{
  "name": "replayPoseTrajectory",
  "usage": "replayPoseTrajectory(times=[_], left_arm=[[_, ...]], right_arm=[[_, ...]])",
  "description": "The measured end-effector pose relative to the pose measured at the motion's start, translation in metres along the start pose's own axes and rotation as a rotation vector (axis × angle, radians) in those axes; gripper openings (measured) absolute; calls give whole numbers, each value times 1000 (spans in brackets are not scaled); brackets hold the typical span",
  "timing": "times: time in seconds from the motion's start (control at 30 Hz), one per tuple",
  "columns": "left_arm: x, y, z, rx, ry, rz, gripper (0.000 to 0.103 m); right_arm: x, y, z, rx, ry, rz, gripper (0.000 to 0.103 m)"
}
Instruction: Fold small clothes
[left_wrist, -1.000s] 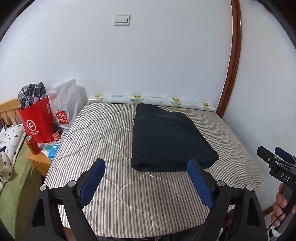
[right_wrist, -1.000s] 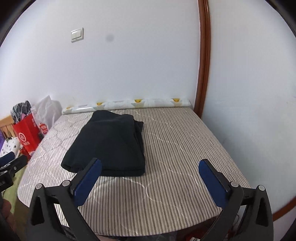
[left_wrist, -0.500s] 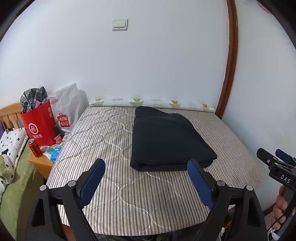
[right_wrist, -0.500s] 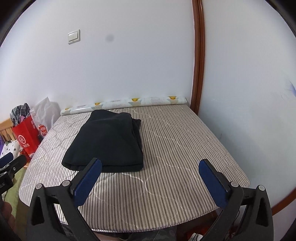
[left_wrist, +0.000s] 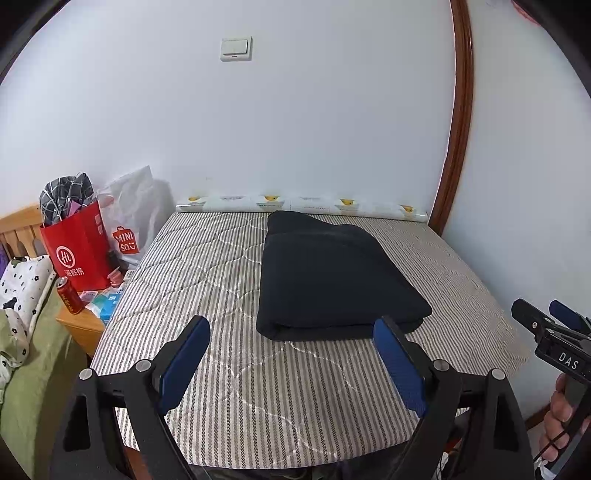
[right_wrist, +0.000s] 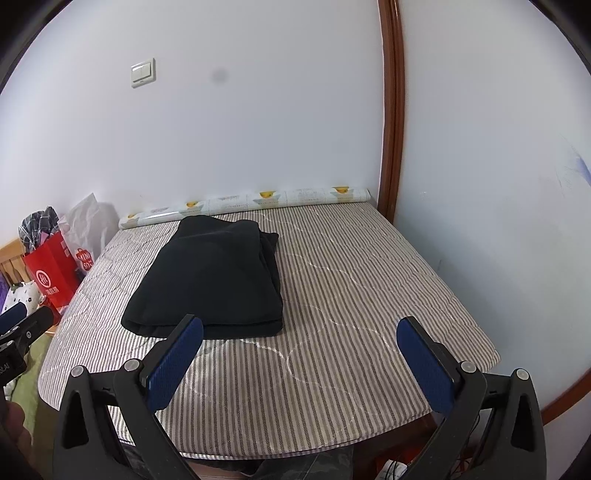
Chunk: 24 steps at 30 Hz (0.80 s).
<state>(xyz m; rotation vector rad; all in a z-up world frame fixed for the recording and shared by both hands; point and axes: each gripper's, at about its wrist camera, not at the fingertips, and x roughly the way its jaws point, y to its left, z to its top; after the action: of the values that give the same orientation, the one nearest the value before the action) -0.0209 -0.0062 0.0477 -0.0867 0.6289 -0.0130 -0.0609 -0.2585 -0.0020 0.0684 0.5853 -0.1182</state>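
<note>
dark navy fabric, a folded garment (left_wrist: 332, 280), lies flat on the striped quilted pad (left_wrist: 229, 280) that covers the surface. it sits a little toward the back, its far end close to a printed paper roll (left_wrist: 303, 203) lying along the white wall. its near folded edge is rounded and thick, with layered edges visible on its right side in the right wrist view (right_wrist: 269, 280).

the left tool (left_wrist: 291, 354) hangs over the near part of the pad, its blue pads wide apart with nothing between them, short of the garment's near edge. the right tool (right_wrist: 299, 358) is likewise spread wide and empty, off to the right of the garment's near corner. neither touches the cloth. a hand (left_wrist: 561, 417) grips the right tool's handle at the edge of the left wrist view.

left of the surface stand a red paper bag (left_wrist: 79, 254) stuffed with checked cloth, a white plastic bag (left_wrist: 136, 218), and a red can (left_wrist: 68, 295) on a small wooden stand. a light switch (left_wrist: 236, 48) is mounted on the wall, and a brown wooden trim (left_wrist: 458, 122) runs up the corner.
</note>
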Motion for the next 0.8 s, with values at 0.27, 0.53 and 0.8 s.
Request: replayPoseTrajectory(times=[0.27, 0.53, 0.8], left_arm=[[-1, 3, 0, -4, 3, 0, 90], [-3, 2, 1, 2, -5, 9, 90], [-2, 3, 1, -5, 3, 9, 90]], right_arm=[[0, 1, 1, -4, -5, 5, 103], [1, 3, 2, -9, -4, 6, 103], [3, 5, 2, -12, -2, 6, 103]])
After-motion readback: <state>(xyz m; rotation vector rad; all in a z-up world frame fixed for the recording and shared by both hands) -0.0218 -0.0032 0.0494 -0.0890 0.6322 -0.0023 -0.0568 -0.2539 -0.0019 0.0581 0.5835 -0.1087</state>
